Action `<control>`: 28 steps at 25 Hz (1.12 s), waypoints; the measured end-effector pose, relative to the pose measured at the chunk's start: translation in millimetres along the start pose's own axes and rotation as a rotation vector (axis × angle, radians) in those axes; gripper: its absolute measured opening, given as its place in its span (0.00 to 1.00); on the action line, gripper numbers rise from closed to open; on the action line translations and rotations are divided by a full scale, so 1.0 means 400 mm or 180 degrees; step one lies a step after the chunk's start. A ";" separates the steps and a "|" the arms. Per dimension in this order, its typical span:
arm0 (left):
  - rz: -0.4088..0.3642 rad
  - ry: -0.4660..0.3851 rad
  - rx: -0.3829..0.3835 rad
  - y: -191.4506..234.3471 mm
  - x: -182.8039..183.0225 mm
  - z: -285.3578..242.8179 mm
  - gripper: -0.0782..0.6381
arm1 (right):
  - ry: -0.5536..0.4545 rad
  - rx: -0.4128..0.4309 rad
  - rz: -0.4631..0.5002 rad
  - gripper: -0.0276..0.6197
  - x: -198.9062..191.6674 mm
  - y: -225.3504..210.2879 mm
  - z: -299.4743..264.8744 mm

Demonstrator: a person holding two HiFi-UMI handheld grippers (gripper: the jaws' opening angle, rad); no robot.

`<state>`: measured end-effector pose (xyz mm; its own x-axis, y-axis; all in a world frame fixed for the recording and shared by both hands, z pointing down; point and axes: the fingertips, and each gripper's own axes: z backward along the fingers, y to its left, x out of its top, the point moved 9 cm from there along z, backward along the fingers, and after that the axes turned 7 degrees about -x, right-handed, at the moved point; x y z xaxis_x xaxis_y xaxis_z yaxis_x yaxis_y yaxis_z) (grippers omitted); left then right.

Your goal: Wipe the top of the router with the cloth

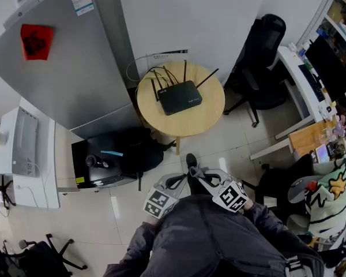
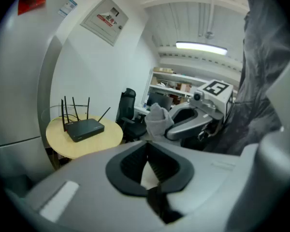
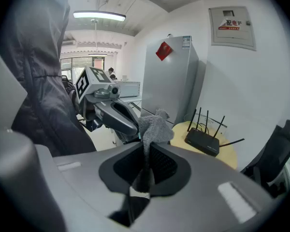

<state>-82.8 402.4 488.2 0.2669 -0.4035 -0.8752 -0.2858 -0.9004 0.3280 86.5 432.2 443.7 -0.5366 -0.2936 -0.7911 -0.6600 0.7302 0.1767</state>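
Both sets of jaws are closed: right gripper (image 3: 146, 145) clenched on a grey fluffy cloth (image 3: 154, 126), left gripper (image 2: 147, 148) on nothing. Flat black router w/ antennas (image 1: 180, 97) sits mid round wooden worktop (image 1: 209, 118), grippers well short of it.

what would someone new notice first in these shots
The black router with its antennas up sits on a round wooden table by the wall, beside a tall grey fridge. Near the person's body, the right gripper is shut on a grey cloth, far from the table; the left gripper is shut, empty.
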 end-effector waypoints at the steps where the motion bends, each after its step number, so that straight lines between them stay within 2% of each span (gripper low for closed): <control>1: 0.0020 -0.0025 0.0045 0.028 0.010 -0.017 0.11 | -0.0017 0.0016 -0.0004 0.09 -0.006 -0.034 -0.017; 7: 0.0153 -0.0087 0.0303 0.238 0.113 -0.143 0.11 | -0.0033 0.0100 0.0000 0.09 -0.032 -0.297 -0.153; 13: 0.0325 0.0042 0.0571 0.413 0.252 -0.260 0.11 | 0.0029 0.0214 0.0331 0.09 -0.044 -0.544 -0.279; 17: 0.0373 0.0128 0.0816 0.497 0.304 -0.302 0.11 | -0.0043 0.0384 0.0465 0.09 -0.047 -0.657 -0.381; 22: 0.0463 0.0103 0.1085 0.592 0.364 -0.337 0.11 | -0.0066 0.0587 0.0512 0.09 -0.035 -0.783 -0.507; 25: 0.0468 0.0077 0.1227 0.616 0.385 -0.342 0.11 | -0.0010 0.0675 0.0653 0.09 -0.037 -0.828 -0.604; 28: 0.0520 0.0059 0.1422 0.627 0.392 -0.332 0.11 | 0.0090 0.0828 0.0609 0.09 -0.030 -0.853 -0.720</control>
<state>9.8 91.8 480.5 0.2009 -0.5405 -0.8170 -0.6920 -0.6686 0.2721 166.7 9.0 561.7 -0.6547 -0.1501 -0.7409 -0.3912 0.9059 0.1622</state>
